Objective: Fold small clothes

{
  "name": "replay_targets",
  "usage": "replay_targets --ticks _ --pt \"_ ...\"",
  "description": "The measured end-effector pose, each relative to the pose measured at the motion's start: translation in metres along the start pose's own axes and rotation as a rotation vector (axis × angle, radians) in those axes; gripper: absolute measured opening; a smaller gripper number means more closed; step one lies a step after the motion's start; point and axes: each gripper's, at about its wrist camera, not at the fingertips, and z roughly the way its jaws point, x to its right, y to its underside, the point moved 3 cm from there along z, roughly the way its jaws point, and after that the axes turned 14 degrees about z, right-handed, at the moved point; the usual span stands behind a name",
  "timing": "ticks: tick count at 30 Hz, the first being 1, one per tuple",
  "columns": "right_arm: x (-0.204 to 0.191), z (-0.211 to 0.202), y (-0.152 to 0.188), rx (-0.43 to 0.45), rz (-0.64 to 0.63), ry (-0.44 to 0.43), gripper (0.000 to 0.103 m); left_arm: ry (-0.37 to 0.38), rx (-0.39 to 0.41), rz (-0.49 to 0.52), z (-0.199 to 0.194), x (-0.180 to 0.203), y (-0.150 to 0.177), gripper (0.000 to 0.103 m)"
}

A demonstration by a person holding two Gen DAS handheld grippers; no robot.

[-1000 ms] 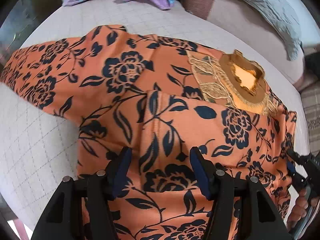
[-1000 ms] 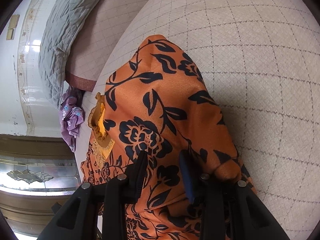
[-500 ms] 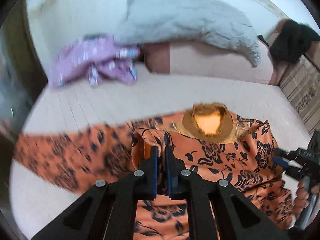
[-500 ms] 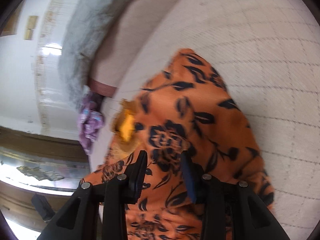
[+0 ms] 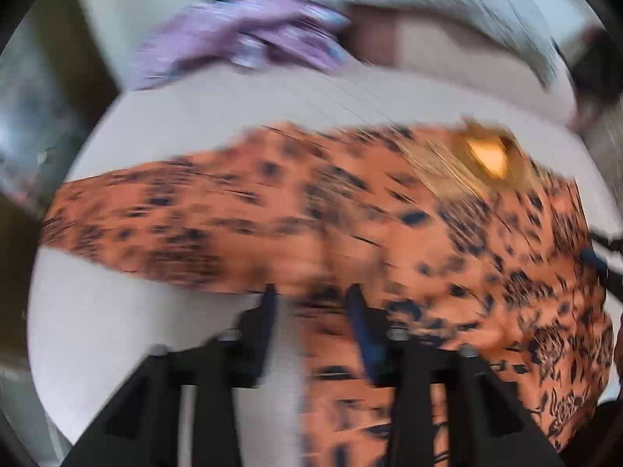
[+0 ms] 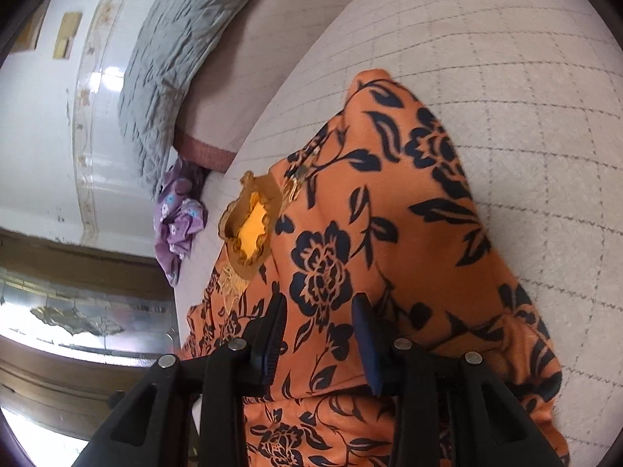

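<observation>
An orange top [image 6: 373, 225] with dark flowers is spread on a pale bed cover [image 6: 506, 78]. In the right wrist view it fills the middle, and its gold neck hole [image 6: 251, 229] is seen at about nine o'clock from the middle. In the left wrist view the picture is badly blurred, and one sleeve [image 5: 163, 214] is stretched out toward nine o'clock.

The step in hand looks like the first fold, where a side of the top is brought over the middle.

The left gripper [image 5: 311, 303] is let go. Its jaws have just been opening, and they are spread apart above the cloth. No cloth seems to be pinched between them, though the blur makes this hard to see.

The right gripper [image 6: 319, 330] is held partly apart over the cloth near its six o'clock edge. Whether cloth is pinched there cannot be told.

Next, the loose sleeve probably needs to be picked up near its end and laid across the body. A flat, smooth fold is called for, so the cloth should be kept from bunching.

A purple cloth [image 6: 177, 214] is left near the pillow [image 6: 175, 58], well apart from the top.
</observation>
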Motion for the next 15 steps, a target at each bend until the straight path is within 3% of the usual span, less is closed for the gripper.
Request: replay_targets --ticks 1,3,5,7,10,15 --pt "-0.002 0.005 0.003 -0.015 -0.009 0.007 0.038 -0.024 0.01 -0.041 -0.006 -0.021 0.003 0.059" --pt "-0.003 0.014 0.007 -0.038 -0.021 0.032 0.038 -0.081 0.014 -0.162 -0.011 -0.07 0.013 0.061" --pt "0.001 0.026 0.012 -0.065 -0.04 0.112 0.037 -0.116 -0.011 -0.31 -0.008 -0.119 0.025 0.065" --pt "-0.001 0.029 0.013 -0.056 -0.045 0.12 0.037 -0.143 -0.046 -0.468 0.002 -0.165 0.043 0.065" --pt "-0.005 0.024 0.011 -0.046 -0.035 0.092 0.038 -0.154 -0.072 -0.645 0.017 -0.199 0.065 0.065" --pt "-0.011 0.027 0.015 -0.005 -0.095 0.122 0.039 -0.149 -0.027 -0.887 0.04 -0.246 0.082 0.065"
